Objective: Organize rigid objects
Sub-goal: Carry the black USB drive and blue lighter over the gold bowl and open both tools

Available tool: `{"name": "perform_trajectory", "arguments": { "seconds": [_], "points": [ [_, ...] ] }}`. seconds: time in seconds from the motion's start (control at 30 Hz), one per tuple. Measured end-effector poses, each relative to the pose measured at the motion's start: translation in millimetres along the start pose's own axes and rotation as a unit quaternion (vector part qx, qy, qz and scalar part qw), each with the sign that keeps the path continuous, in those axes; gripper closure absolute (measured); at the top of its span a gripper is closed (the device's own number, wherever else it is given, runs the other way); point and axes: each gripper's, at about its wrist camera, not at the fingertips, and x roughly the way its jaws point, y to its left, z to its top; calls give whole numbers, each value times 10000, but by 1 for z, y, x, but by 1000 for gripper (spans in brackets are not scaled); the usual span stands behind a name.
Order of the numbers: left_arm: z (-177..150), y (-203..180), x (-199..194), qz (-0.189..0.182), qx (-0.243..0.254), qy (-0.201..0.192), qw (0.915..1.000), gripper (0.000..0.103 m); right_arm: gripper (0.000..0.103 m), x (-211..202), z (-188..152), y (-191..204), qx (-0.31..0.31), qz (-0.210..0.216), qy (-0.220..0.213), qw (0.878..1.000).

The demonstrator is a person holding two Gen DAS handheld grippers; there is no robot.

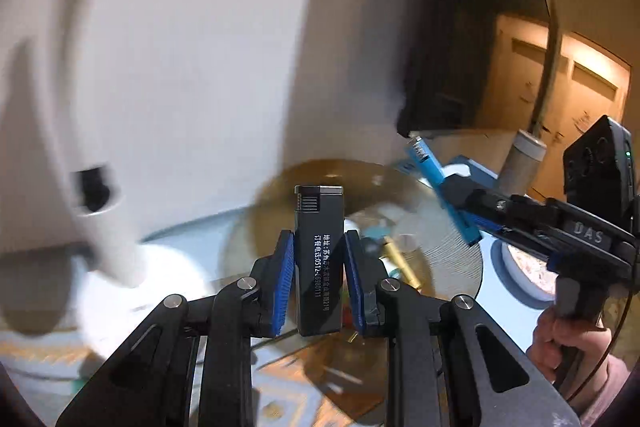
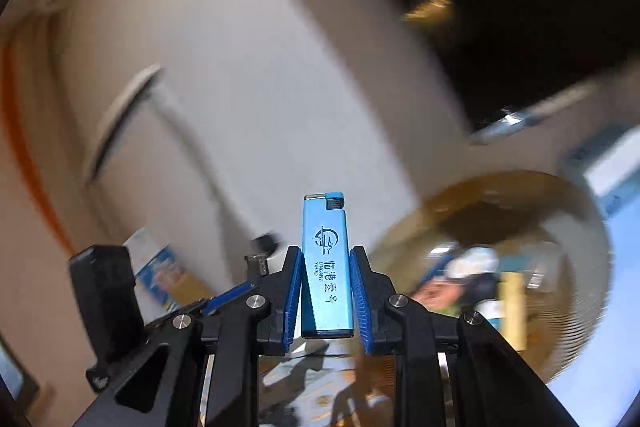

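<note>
Left gripper [image 1: 319,267] clamped on one black lighter [image 1: 319,259], right gripper [image 2: 325,291] on one blue lighter [image 2: 326,267].

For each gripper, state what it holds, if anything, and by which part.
Left gripper: black lighter, lower body. Right gripper: blue lighter, lower body.

Dim warm indoor light; heavy motion blur; fisheye warp, dark corners.

Black linkage tool [image 1: 319,267] arms, silver pivot screws, ribbed blue pads [image 1: 283,279], pink sleeve [image 1: 600,387]
</note>
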Motion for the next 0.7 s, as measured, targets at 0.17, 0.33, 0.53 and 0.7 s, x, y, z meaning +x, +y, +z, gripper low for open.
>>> {"name": "perform_trajectory", "arguments": {
  "seconds": [0.17,0.33,0.53,0.7],
  "points": [
    [6,-16,49,-397,-151,363,9984,81,79,4,8,-47,431,-576,211,9972],
    [6,-16,61,-242,-322,411,9983,0,66,4,7,-67,633,-781,404,9941],
    [9,-4,33,-122,-562,320,9978,1,0,-9,14,-57,730,-296,229,9966],
    [8,19,2,205,-547,315,9978,1,0,-16,16,-25,712,-88,198,9972]
  ]
}}
